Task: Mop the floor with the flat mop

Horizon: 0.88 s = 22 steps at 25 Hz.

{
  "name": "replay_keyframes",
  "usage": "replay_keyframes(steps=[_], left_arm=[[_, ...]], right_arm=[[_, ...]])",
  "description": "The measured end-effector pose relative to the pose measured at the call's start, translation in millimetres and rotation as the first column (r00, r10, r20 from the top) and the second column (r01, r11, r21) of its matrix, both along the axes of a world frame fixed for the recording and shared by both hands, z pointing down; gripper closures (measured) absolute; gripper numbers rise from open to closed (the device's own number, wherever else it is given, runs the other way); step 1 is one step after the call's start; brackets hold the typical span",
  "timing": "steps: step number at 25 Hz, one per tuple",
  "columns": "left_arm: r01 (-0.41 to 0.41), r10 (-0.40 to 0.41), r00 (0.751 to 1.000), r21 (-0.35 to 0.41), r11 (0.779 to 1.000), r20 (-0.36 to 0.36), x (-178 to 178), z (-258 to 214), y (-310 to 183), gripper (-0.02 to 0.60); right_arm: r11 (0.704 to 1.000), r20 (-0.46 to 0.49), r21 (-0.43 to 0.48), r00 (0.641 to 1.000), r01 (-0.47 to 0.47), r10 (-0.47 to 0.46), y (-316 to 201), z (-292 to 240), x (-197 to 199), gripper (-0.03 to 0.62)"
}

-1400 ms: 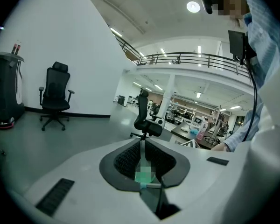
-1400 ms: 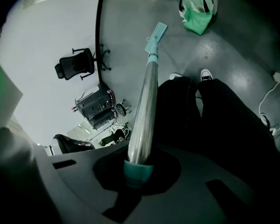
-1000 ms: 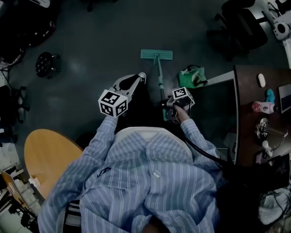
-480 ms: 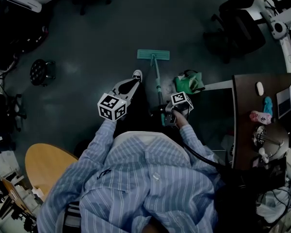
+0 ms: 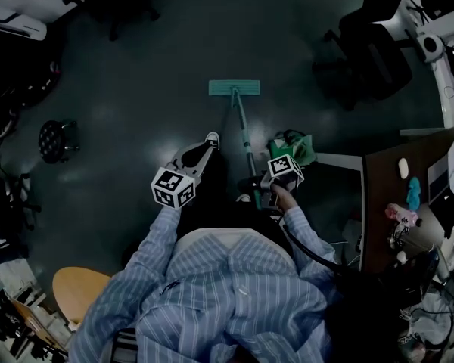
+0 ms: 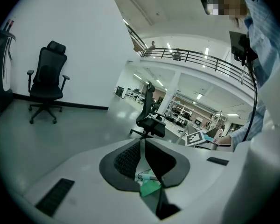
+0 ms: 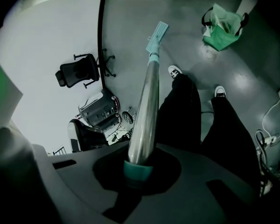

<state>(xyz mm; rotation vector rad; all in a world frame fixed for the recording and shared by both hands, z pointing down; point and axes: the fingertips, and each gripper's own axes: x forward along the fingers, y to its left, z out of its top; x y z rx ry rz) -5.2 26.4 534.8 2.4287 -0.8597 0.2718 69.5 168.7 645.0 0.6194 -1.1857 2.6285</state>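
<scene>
Gripping the flat mop [image 5: 240, 119] by the teal collar [image 7: 137, 169] at its handle's near end, my right gripper [image 5: 261, 193] is clamped shut on it. The mop's long axis runs near to far, with its one teal head [image 5: 234, 88] flat on the floor [image 5: 151, 66] at the far end. My left gripper [image 5: 203, 151] hangs closed and empty. One green bag [image 5: 293, 148] lies just right of the mop.
</scene>
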Motion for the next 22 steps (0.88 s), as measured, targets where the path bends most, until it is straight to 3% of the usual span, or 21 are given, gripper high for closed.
replay_keyframes(steps=[7,16,22], left_arm=[[-0.039,0.039,0.999,-0.037,0.999,0.004,-3,7,-78,0.551],[-0.110,0.113,0.993,-0.098,0.989,0.035,-40,31,-148,0.551],[-0.082,0.088,0.995,-0.126,0.989,0.037,-57,52,-208,0.551]], right_arm=[[1.000,-0.004,0.002,1.000,-0.020,0.020,-115,-5,-2,0.583],[0.999,-0.041,0.037,0.998,-0.036,0.038,-284,20,-14,0.583],[0.997,-0.066,0.062,0.997,-0.047,0.051,-409,35,-8,0.583]])
